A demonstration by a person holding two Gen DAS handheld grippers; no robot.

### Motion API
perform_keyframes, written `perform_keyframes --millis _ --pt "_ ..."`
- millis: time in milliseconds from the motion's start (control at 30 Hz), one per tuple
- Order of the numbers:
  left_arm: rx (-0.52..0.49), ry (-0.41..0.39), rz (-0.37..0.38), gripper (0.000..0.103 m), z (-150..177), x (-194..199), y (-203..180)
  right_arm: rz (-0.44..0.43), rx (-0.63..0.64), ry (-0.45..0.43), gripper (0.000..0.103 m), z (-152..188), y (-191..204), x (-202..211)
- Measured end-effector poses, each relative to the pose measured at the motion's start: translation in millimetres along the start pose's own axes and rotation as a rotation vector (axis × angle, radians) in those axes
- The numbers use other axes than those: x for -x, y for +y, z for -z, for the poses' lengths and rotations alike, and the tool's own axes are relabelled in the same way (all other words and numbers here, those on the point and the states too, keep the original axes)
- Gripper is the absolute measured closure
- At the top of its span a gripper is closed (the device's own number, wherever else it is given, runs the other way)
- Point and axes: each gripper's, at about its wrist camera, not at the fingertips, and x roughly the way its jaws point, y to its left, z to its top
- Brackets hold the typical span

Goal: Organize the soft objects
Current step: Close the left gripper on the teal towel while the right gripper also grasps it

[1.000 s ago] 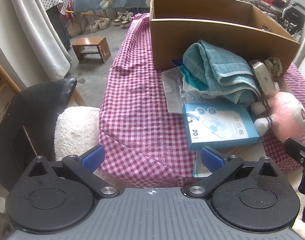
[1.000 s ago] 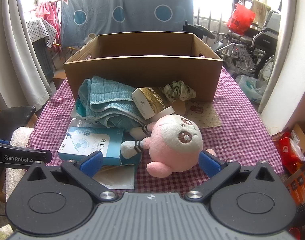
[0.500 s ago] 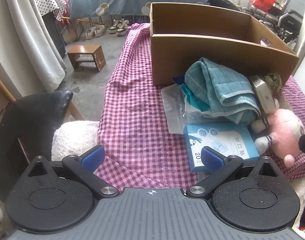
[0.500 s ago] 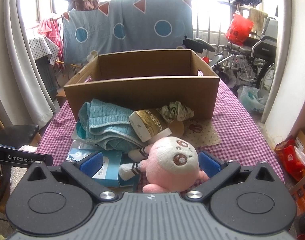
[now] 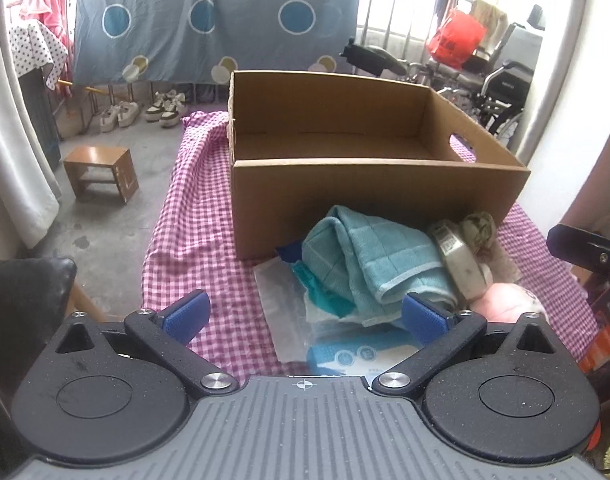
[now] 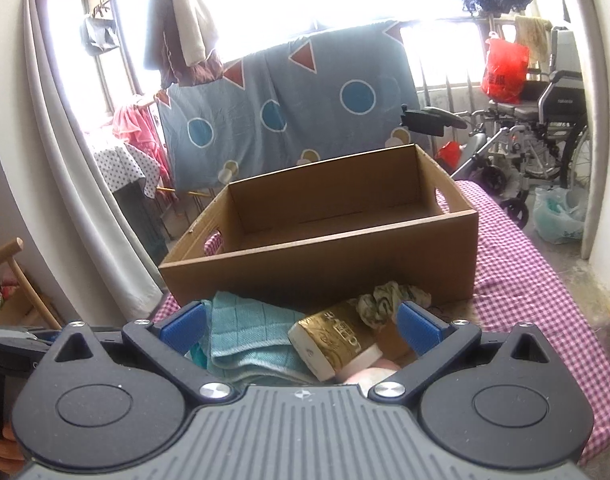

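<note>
Towel (image 5: 379, 254), teal and folded, lies heaped against the cardboard box's (image 5: 377, 196) front wall, a gold packet (image 6: 337, 340) and crumpled cloth (image 6: 389, 300) at its three o'clock, pink plush (image 5: 509, 300) at five. Box, at twelve, looks empty, presumably awaiting them. Left gripper (image 5: 303, 316) and right gripper (image 6: 301, 324) hover spread, holding nothing, likely choosing a first pick.
</note>
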Motion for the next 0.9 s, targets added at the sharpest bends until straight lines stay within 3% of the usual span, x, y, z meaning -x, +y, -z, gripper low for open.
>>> perform_keyframes --millis 133,200,300,367,467,767,833,900 --pt "0.043 0.03 0.05 0.009 -10.7 -15.0 9.0 -0.081 -0.061 0.029 0.007 -12.3 -5.9 -21.8" --pt "0.082 0.051 0.098 0.012 -16.0 -22.3 13.5 -0.098 -0.062 0.052 0.019 -19.0 -6.3 -34.7" --pt "0.107 0.069 0.156 0.027 -25.2 -31.7 15.2 -0.12 -0.063 0.079 0.031 -28.1 -4.5 -51.5" --pt "0.103 0.08 0.175 0.029 -31.7 -38.6 13.6 -0.14 -0.085 0.101 0.035 -32.0 -5.9 -61.9" --pt "0.09 0.1 0.204 0.036 -40.7 -48.7 10.7 -0.159 -0.123 0.135 0.037 -30.6 -11.8 -73.7" --pt "0.03 0.169 0.229 0.038 -59.3 -79.6 -2.0 -0.144 -0.25 0.164 0.038 -20.8 -41.1 -76.5" --pt "0.024 0.187 0.221 0.045 -60.5 -85.5 -5.1 -0.141 -0.263 0.164 0.038 -21.1 -45.0 -77.4" --pt "0.006 0.191 0.208 0.061 -60.8 -87.3 -9.0 -0.14 -0.269 0.162 0.038 -20.8 -48.7 -78.0"
